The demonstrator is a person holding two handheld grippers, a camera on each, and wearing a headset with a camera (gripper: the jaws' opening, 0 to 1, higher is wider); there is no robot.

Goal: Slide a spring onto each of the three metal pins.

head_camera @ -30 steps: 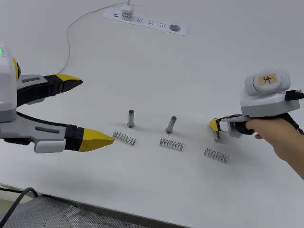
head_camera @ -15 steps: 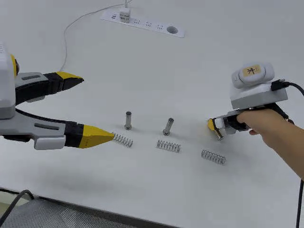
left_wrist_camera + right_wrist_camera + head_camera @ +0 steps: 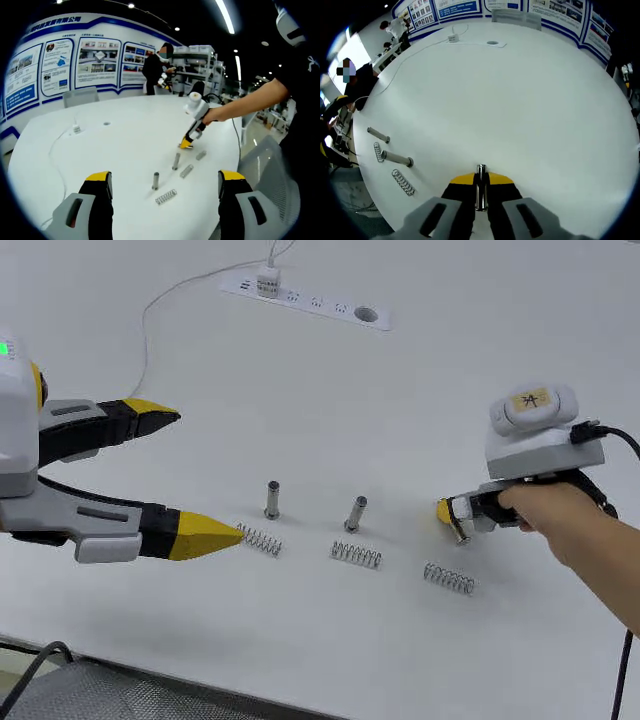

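On the worktop (image 3: 400, 390), left pin (image 3: 272, 498) and middle pin (image 3: 356, 512) stand abreast; left spring (image 3: 261, 539), middle spring (image 3: 357, 555) and right spring (image 3: 448, 578) lie in front.

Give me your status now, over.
Left gripper open, beside leftmost spring. Right gripper shut on one pin. Three springs loose on table, two pins standing bare. Nothing blocking.

Left gripper (image 3: 207, 475) is hanging wide open over the bench's (image 3: 400, 390) left edge. Right gripper (image 3: 450, 512) is clamping the right pin (image 3: 458, 533). Left pin (image 3: 272, 499) and middle pin (image 3: 355, 513) are standing mid-bench; three springs (image 3: 356, 555) are lying just in front.
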